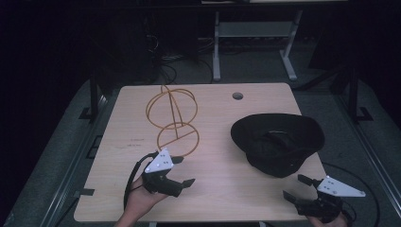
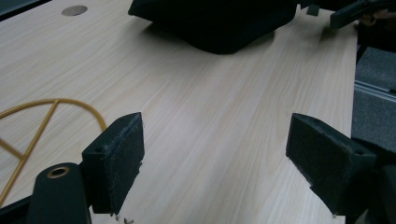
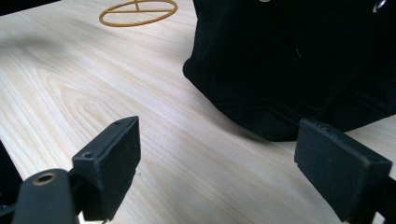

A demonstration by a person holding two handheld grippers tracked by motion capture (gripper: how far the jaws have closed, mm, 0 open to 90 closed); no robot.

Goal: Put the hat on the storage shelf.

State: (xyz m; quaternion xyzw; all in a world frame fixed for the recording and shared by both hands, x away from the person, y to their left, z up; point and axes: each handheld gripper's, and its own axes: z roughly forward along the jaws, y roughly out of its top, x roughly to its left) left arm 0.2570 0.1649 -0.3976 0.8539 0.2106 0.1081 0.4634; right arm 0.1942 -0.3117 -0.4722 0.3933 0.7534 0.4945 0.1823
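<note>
Jaws on both grippers are standing wide apart, gripping nothing. On the pale wooden table (image 1: 213, 142), the left gripper (image 1: 182, 171) is hovering just beside the base ring of the wire stand (image 1: 172, 118), and the right gripper (image 1: 299, 187) is hovering near the black hat (image 1: 276, 139). Dark floor and desk legs are lying beyond.

The hat (image 1: 279, 142) is plain black, its fabric faintly ribbed. The wire stand (image 1: 172, 120) is mustard yellow. The surface (image 1: 222, 189) is pale wood with a streaky grain. Both grippers have black jaws and grey-white top plates.
</note>
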